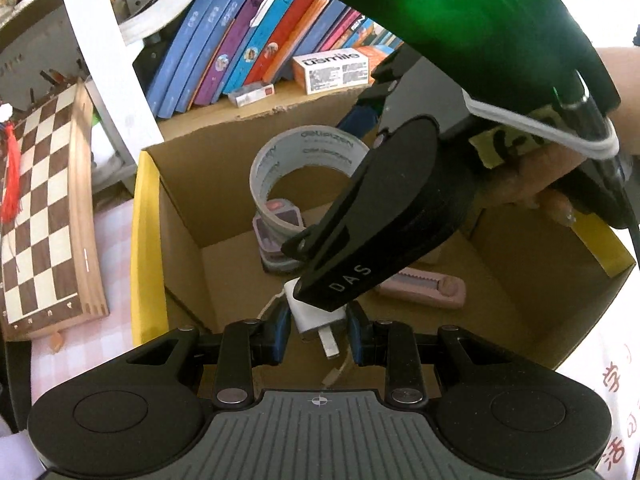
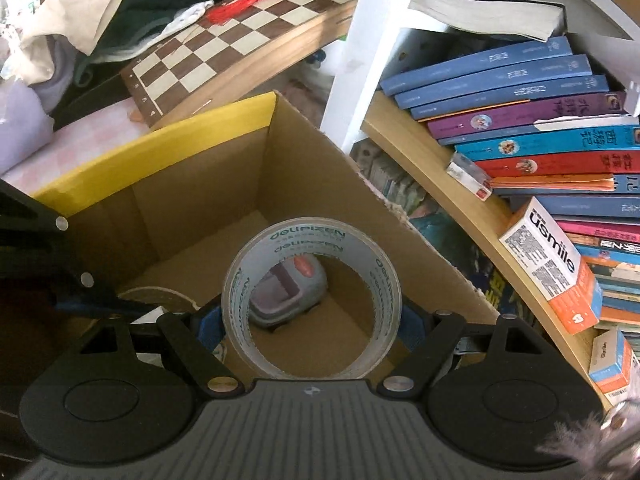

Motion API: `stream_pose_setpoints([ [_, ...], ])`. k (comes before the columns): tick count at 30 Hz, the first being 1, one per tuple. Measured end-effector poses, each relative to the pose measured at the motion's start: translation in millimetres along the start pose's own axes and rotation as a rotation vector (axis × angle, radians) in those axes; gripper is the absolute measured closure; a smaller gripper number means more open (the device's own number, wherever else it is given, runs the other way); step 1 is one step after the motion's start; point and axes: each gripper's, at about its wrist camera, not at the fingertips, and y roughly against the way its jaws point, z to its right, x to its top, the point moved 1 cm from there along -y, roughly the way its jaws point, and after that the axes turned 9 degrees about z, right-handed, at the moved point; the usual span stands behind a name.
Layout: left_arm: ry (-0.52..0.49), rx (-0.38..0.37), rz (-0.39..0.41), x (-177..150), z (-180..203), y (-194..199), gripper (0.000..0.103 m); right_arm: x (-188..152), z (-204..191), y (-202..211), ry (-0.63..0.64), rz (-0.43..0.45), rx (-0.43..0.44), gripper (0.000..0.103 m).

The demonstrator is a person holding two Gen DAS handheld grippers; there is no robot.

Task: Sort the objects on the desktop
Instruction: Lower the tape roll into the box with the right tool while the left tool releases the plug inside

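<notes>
Right gripper point(image 2: 312, 320) clamps the tape roll point(image 2: 312, 300) above the cardboard box point(image 2: 192, 196); left gripper point(image 1: 319, 334) pinches a white charger point(image 1: 316, 316).

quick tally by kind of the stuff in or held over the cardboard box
Roll of printed packing tape, gripped by the right gripper over the box: 1
White plug-in charger with cable, between the left gripper fingers: 1
Pink utility knife on the floor of the open cardboard box: 1
Grey-and-purple gadget with an orange button on the box floor: 1
Total: 4
</notes>
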Motion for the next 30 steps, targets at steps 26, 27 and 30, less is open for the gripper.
stream_pose_setpoints([
  [26,-0.028,0.009,0.060,3,8,25,0.058,6,-4,16,-0.062,0.038,0.056,0.015],
  [27,-0.031,0.010,0.065,3,9,27,0.056,7,-4,19,-0.062,0.045,0.055,0.015],
  [30,-0.040,0.015,0.085,4,12,34,0.051,8,-4,28,-0.075,0.062,0.048,0.015],
])
